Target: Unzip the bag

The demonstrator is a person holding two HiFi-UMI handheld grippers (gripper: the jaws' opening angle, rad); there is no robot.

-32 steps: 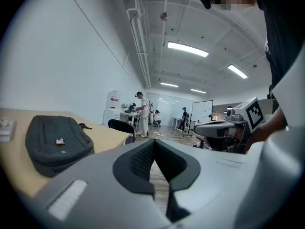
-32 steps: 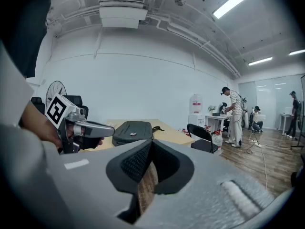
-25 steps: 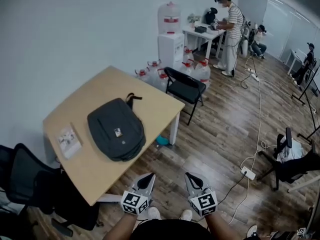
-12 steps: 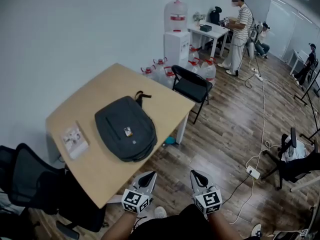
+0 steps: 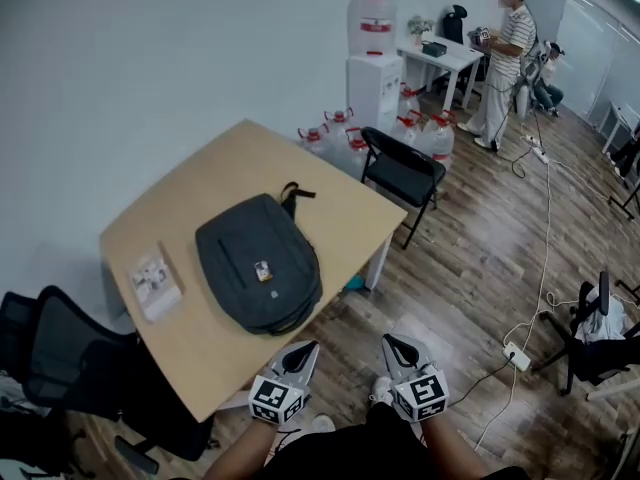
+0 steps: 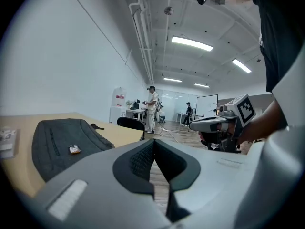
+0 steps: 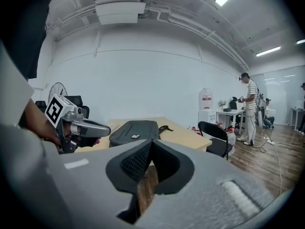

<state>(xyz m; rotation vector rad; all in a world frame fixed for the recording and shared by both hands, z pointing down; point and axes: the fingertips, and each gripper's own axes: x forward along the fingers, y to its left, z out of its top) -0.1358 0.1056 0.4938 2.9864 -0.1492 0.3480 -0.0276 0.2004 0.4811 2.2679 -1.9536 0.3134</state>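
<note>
A dark grey backpack (image 5: 260, 274) lies flat on the light wooden table (image 5: 340, 203), its carry handle pointing to the far side. It also shows in the left gripper view as the backpack (image 6: 59, 144) and in the right gripper view as the backpack (image 7: 133, 130). My left gripper (image 5: 305, 353) and right gripper (image 5: 398, 346) hang side by side over the floor, short of the table's near corner. Both are shut with nothing in them and touch nothing.
A small packet (image 5: 155, 280) lies on the table's left part. A black office chair (image 5: 60, 353) stands at the near left, a black folding chair (image 5: 402, 175) at the far side. Water bottles (image 5: 340, 133) and a dispenser (image 5: 375, 68) stand by the wall. A cable (image 5: 545, 258) crosses the floor. A person (image 5: 505, 63) stands far off.
Both grippers have moved forward toward the table, still shut. The backpack and table now sit nearer and lower in the head view.
</note>
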